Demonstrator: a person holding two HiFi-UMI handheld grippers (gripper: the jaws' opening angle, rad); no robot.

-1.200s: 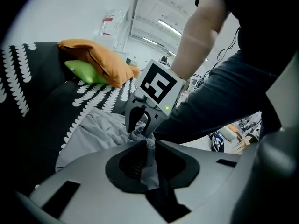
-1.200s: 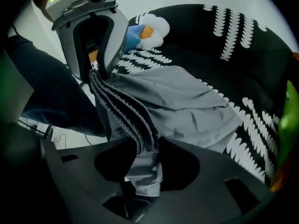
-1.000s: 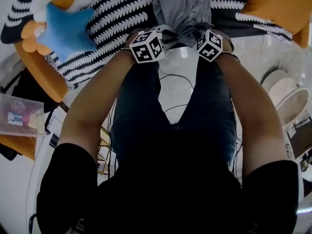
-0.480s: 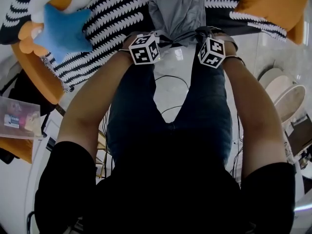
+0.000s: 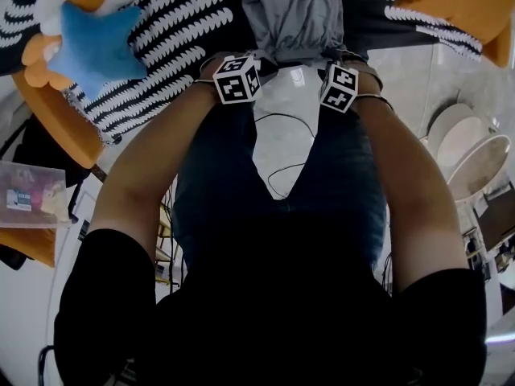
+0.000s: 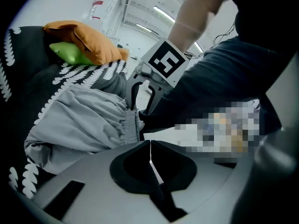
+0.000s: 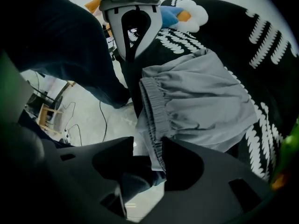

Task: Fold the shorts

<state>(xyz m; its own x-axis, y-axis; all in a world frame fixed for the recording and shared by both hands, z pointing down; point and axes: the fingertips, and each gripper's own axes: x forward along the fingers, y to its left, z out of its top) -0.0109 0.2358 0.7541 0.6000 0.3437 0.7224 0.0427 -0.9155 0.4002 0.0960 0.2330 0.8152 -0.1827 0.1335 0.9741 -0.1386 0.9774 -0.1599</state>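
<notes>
Grey shorts [image 5: 294, 14] lie on the black-and-white blanket [image 5: 185, 22], waistband at the near edge. Left gripper [image 6: 150, 143] is closed on nothing, and right gripper [image 7: 147, 146] has just been opening, waistband between its spread jaws.

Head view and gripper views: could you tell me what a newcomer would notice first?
The grey shorts stand out, lying at the near edge of the black cover with white marks, top centre. The right gripper has just been opening, the waistband between its jaws; the left gripper is shut beside the shorts. A blue star plush lies at top left.
</notes>
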